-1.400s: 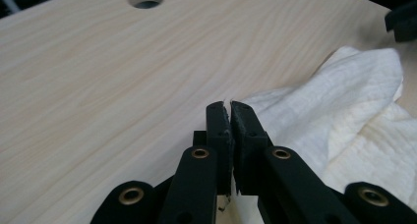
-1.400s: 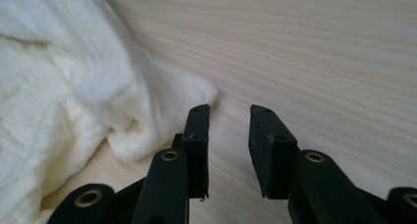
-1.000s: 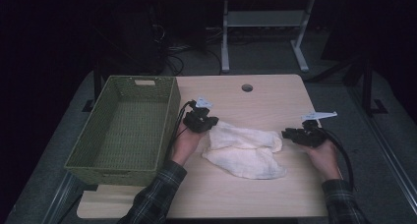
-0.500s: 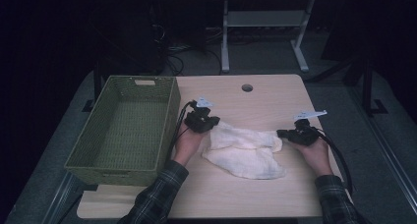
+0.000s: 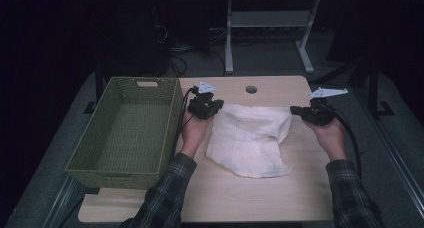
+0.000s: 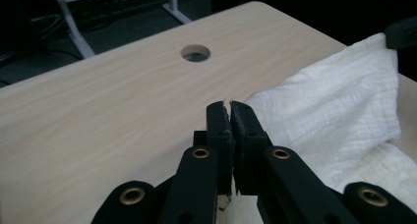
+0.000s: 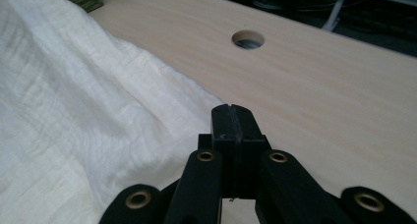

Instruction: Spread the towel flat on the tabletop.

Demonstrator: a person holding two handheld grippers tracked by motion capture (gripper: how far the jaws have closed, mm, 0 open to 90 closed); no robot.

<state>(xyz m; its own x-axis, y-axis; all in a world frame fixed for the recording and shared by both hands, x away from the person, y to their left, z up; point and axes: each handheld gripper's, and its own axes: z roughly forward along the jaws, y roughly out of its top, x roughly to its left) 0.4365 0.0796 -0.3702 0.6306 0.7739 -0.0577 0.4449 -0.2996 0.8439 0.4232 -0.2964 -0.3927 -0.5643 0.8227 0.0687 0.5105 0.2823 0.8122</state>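
White cloth (image 5: pixel 250 140) lay near the middle of the tabletop (image 5: pixel 240 198), slightly toward the far edge, stretched between the two grippers. Top edge pulled fairly taut from corner to corner and lifted off the wood; the rest sagged down and bunched in a rumpled, rounded heap toward the near edge. Fabric looked thin and crinkly, a gauze-like weave with fine grid lines, off-white, no print. Left gripper (image 5: pixel 214 108) pinched the cloth's left top corner, jaws nearly together with a sliver of fabric showing between the pads in the left gripper view (image 6: pixel 230 117). Right gripper (image 5: pixel 296 110) had just been closing; its jaws were pressed fully together on the cloth's right top corner, the fabric edge running in under them in the right gripper view (image 7: pixel 231 121). Green woven basket (image 5: pixel 125 133) sat along the tabletop's left edge, just beside the left gripper, apart from the cloth. Round hole (image 5: pixel 251 89) in the tabletop near the far edge, beyond the cloth.
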